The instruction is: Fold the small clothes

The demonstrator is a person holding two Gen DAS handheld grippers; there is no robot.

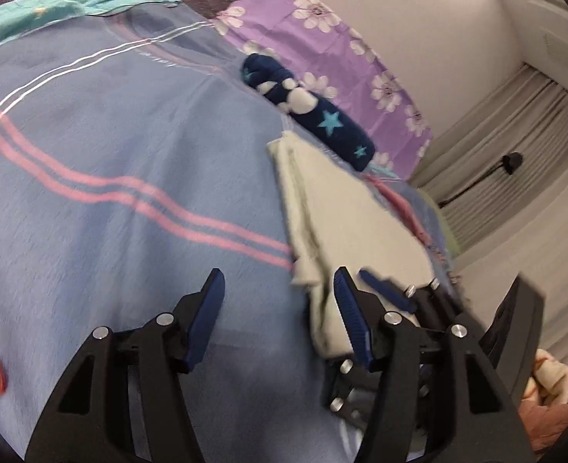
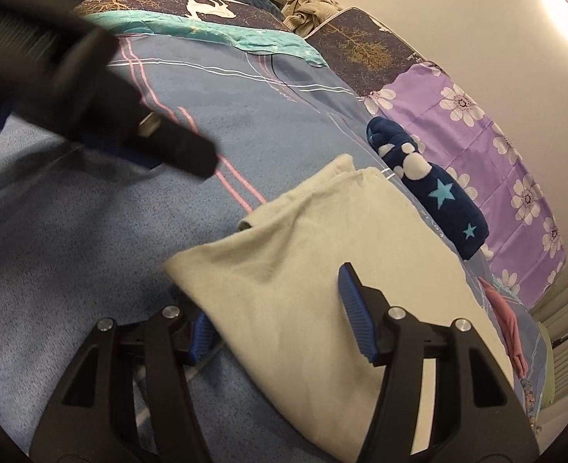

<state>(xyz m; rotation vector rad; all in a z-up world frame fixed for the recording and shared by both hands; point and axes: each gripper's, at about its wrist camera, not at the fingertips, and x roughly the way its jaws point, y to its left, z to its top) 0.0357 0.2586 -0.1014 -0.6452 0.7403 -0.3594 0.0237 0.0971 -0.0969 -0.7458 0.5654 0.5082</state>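
Right gripper (image 2: 280, 320) is straddling the near edge of the cream cloth (image 2: 303, 239), jaws standing roughly half open, left pad tucked under the fabric, right pad clear — nothing pinched. Left gripper (image 1: 280, 316) is hovering part-open over the blue striped blanket (image 1: 102, 146), empty (cloth just beside it). Best pinching both near corners together, lifting evenly. Beyond, a navy star-print roll (image 2: 430, 189) is lying beside the cloth.

I am in a home bedroom. Below me spreads a bed under a blue woven blanket with pink and white stripes (image 1: 110, 146), edged by a teal sheet (image 2: 206, 32) and a purple cloth printed with white flowers (image 2: 488, 150). Pale pleated curtains (image 1: 515, 123) hang beside a plain cream wall (image 2: 418, 11).
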